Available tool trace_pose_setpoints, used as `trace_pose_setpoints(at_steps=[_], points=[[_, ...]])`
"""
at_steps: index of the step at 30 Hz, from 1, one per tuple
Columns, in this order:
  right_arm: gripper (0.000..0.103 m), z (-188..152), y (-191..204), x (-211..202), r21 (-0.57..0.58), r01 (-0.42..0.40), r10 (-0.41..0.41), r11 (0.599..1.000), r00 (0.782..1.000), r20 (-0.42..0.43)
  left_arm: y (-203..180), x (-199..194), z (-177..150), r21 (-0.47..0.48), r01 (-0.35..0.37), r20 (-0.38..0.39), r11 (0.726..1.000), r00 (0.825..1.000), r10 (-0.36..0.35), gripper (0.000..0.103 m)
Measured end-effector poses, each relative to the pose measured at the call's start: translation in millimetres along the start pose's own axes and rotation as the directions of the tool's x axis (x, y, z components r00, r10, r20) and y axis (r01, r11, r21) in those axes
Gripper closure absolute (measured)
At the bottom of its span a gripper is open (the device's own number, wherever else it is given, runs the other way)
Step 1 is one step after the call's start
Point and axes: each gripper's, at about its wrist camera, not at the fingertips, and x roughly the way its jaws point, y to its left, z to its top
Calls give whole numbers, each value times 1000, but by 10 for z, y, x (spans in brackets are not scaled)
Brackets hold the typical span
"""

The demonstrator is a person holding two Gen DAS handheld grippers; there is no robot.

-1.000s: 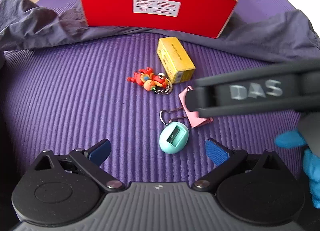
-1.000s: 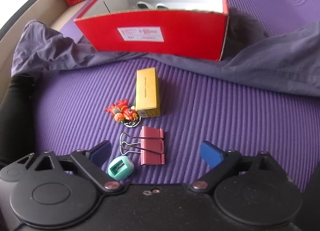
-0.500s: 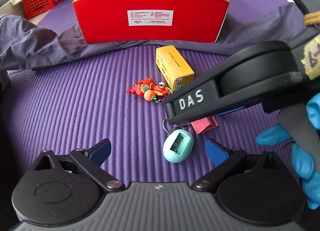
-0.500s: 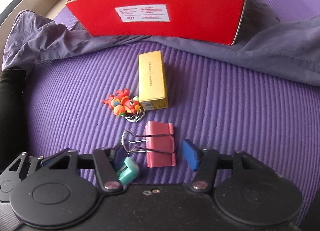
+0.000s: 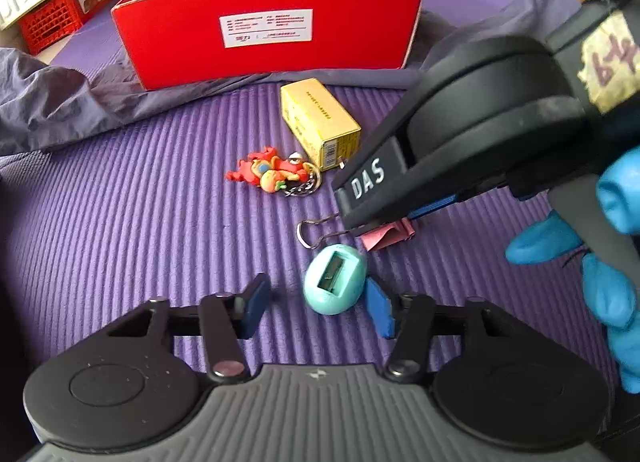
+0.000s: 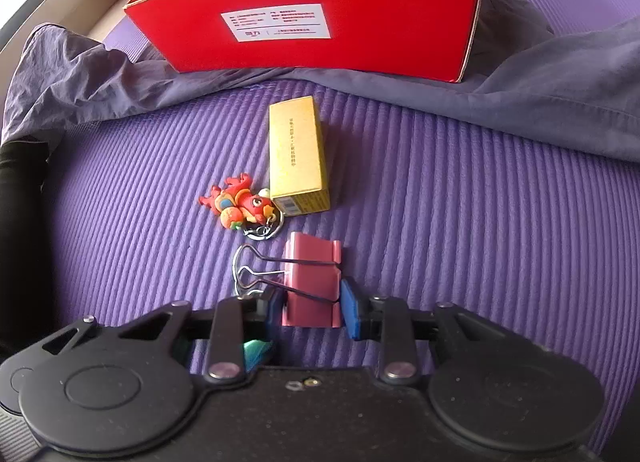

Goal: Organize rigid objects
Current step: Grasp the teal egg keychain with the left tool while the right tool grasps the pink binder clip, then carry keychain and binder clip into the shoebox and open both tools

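Both claws have just been closing: right claw (image 6: 308, 308) now pinches the pink binder clip (image 6: 312, 282) on the purple mat (image 6: 440, 202), left claw (image 5: 316, 306) narrowed around the teal sharpener (image 5: 335, 284), one pad touching, so next is probably lifting both into the red box (image 6: 320, 22).

A ribbed foam mat (image 6: 440, 182), matt cardboard box (image 6: 312, 26), wire-handled metal binder clip (image 6: 312, 282) and smooth plastic sharpener (image 5: 335, 284) are shown.
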Motion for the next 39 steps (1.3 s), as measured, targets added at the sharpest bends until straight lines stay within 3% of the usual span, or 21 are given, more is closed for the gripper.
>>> trace_pose_setpoints(at_steps=[2, 3, 21, 30, 39], points=[[73, -14, -1, -7, 1, 2, -2, 1000, 1000, 8, -11, -18, 1, 6, -2, 10, 1000, 1000, 2, 71], [73, -21, -5, -11, 7, 2, -2, 1000, 1000, 12, -19, -31, -5, 9, 0, 15, 1000, 1000, 0, 72], [74, -134, -285, -356, 100, -25, 15, 995, 995, 97, 274, -162, 81, -140, -12, 42, 990, 999, 18, 72], [74, -141, -251, -825, 77, -46, 30, 996, 981, 191, 415, -490, 249, -178, 1, 71, 984, 997, 12, 72], [74, 8, -185, -1258, 42, -67, 52, 997, 960, 276, 448, -935, 635, -163, -1, 145, 987, 989, 25, 72]])
